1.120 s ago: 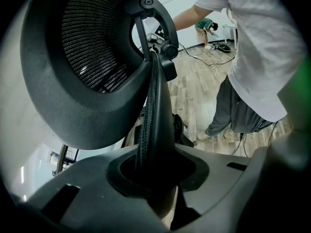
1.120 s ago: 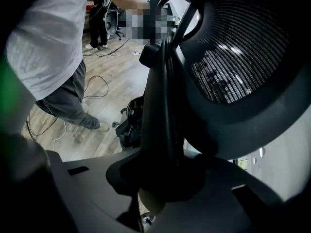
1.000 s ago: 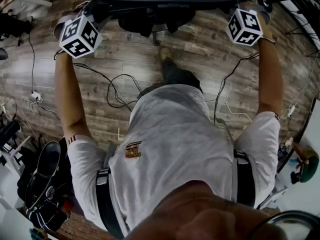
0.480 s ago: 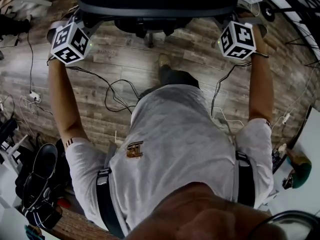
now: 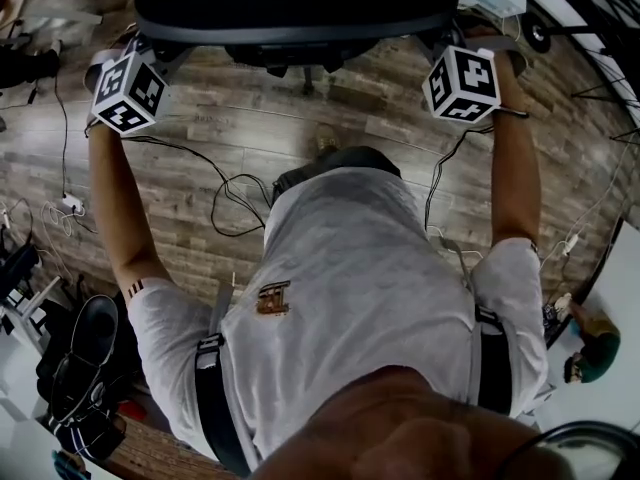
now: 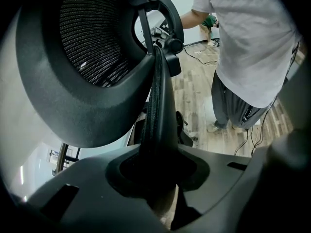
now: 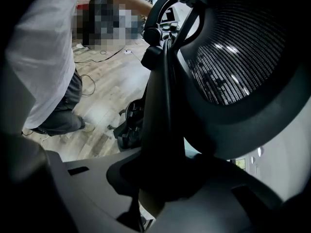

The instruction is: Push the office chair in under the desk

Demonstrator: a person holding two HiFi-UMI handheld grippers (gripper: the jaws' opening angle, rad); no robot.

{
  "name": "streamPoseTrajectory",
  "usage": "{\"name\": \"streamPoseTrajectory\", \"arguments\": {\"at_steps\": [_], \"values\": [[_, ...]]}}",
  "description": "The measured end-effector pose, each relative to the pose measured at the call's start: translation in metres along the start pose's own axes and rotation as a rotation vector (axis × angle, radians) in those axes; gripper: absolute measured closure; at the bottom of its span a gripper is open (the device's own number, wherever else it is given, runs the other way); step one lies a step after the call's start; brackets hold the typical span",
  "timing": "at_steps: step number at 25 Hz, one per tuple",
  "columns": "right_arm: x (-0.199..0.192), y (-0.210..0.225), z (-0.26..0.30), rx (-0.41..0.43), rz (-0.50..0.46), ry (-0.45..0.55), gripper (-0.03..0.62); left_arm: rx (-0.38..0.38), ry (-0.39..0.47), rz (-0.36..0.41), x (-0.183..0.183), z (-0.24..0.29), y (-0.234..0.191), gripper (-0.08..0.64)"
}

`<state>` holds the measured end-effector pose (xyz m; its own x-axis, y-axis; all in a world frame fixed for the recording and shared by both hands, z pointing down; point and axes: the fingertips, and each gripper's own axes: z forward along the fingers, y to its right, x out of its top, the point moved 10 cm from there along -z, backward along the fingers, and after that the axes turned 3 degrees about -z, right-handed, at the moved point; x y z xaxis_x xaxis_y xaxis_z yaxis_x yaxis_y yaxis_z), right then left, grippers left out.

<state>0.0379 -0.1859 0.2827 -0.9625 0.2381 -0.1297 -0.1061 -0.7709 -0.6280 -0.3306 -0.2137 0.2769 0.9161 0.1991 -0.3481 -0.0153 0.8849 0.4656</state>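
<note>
Left gripper (image 6: 158, 186) is pinching one side rim of the office chair (image 5: 300, 13) mesh backrest. Right gripper (image 7: 155, 178) is pinching the opposite rim. The chair stands on the wood floor (image 5: 250, 133), just ahead of the person (image 5: 350, 298). Cables (image 5: 235, 183) lie behind the chair.

The head view looks steeply down over the person (image 5: 350, 288) onto the chair (image 5: 300, 13) and floor (image 5: 200, 158). Both gripper views sit tight against the chair's back from opposite sides, sharing the person's legs.
</note>
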Motion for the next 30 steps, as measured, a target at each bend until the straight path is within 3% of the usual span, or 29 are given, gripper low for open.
{"name": "streamPoseTrajectory", "arguments": {"at_steps": [15,23,30], "values": [[0.017,0.078,0.062,-0.017,0.089,-0.034,0.508,-0.031,0.018,0.069,-0.057,0.037,-0.116,0.437],[0.040,0.089,0.086,-0.034,0.153,-0.079,0.508,-0.047,0.033,0.131,-0.090,0.053,-0.153,0.436],[0.049,0.126,0.111,-0.033,0.186,-0.104,0.508,-0.059,0.036,0.164,-0.112,0.070,-0.206,0.436]]}}
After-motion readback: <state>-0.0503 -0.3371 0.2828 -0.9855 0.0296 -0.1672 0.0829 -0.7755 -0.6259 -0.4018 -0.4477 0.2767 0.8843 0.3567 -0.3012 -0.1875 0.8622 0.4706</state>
